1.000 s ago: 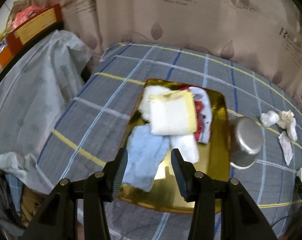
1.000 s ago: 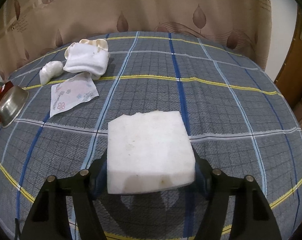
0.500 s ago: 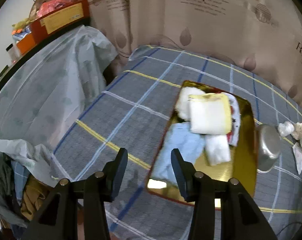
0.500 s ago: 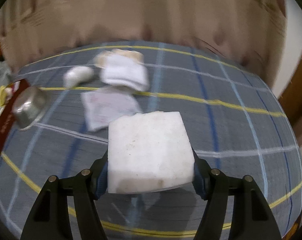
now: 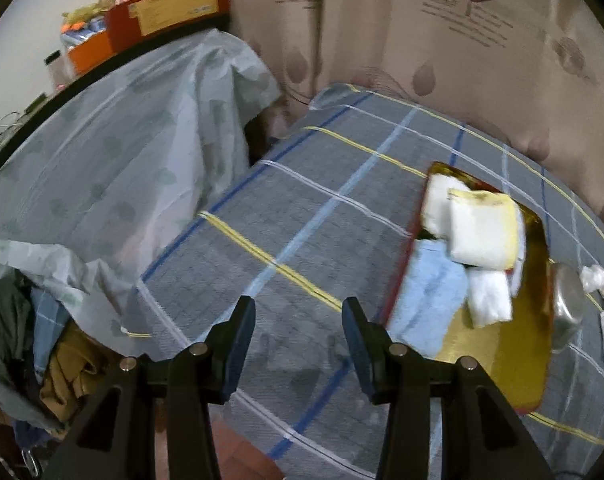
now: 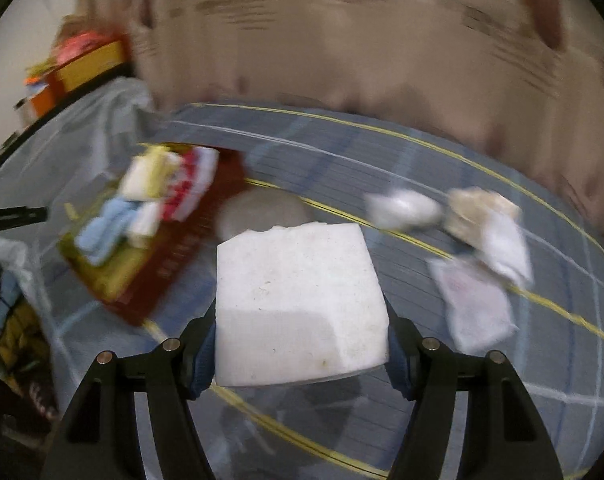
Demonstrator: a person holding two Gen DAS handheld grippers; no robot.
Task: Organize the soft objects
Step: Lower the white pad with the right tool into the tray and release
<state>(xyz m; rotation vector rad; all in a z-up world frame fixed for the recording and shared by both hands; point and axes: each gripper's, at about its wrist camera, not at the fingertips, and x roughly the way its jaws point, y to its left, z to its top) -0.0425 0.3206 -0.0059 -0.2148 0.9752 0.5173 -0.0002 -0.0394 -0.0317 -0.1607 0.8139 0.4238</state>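
while the right gripper (image 6: 302, 344) is clenched on a thick white foam block (image 6: 298, 304), squarish with a ragged far edge and faint specks on its matte face, its two pads press the block's left and right sides, so the block sits between the fingers and juts out past their tips. the surface below is a bed (image 5: 302, 248) under a grey checked cover with yellow, blue and pale lines. left of the block in the right wrist view lies a shallow gold tray (image 6: 114, 280) with a dark red rim, blurred, carrying a fuzzy light blue cloth (image 6: 102, 232) and a yellow-edged white sponge (image 6: 146, 172). a rounded metal bowl (image 6: 262, 208) sits just beyond the block, beside the tray. far right lie a crumpled white wad (image 6: 401, 204), a folded white cloth (image 6: 497, 240) and a flat printed sachet (image 6: 473, 304).

the left gripper (image 5: 298, 340) is released, nothing between its dark ribbed pads, over bare cover near the bed's near edge, with open room to its far left. the tray lies to its right, near but apart.
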